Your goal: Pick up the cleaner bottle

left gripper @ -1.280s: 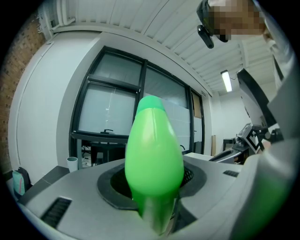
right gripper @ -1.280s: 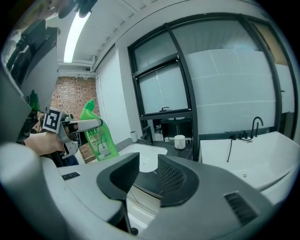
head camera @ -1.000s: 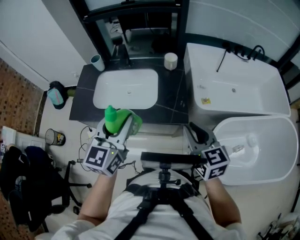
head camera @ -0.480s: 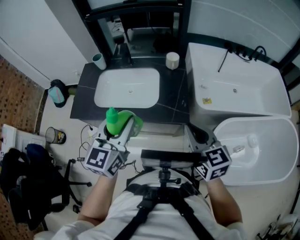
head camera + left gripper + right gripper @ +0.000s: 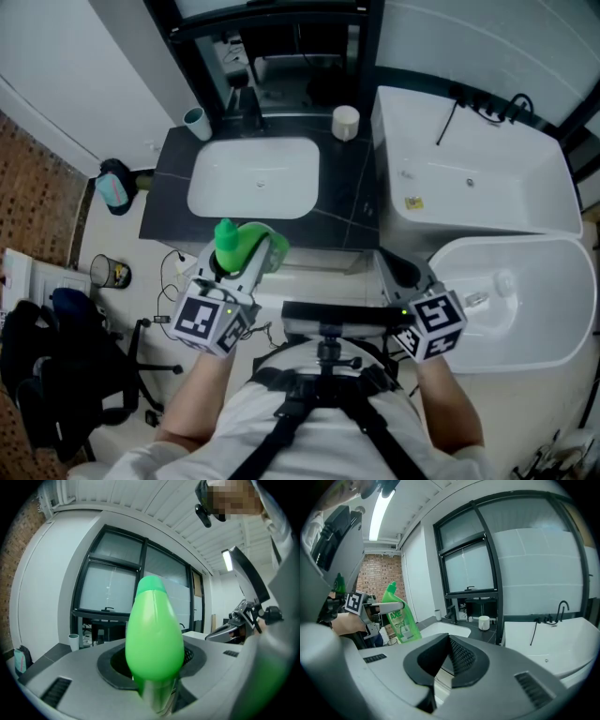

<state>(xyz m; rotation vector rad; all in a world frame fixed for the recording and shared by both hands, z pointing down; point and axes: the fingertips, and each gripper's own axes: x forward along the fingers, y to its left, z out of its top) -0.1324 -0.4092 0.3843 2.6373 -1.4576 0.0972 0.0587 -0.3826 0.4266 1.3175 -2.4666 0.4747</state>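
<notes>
Green plastic cleaner bottle point(image 5: 242, 246) with angled neck and green cap: clear of every surface, held in the air just in front of the dark stone counter point(image 5: 349, 202), on the near side of the white rectangular sink basin point(image 5: 253, 178). Left gripper point(image 5: 246, 262) clamped on it; in the left gripper view the bottle body point(image 5: 154, 639) fills the gap between the jaws, cap up. Right gripper view: bottle point(image 5: 401, 618) slightly tilted, gripped high on the body. Right gripper point(image 5: 396, 269) well apart to the right, beside the white bathtub point(image 5: 469, 187); jaws have just closed together, nothing between them. White cylindrical cup point(image 5: 344, 122) at the counter's back edge
</notes>
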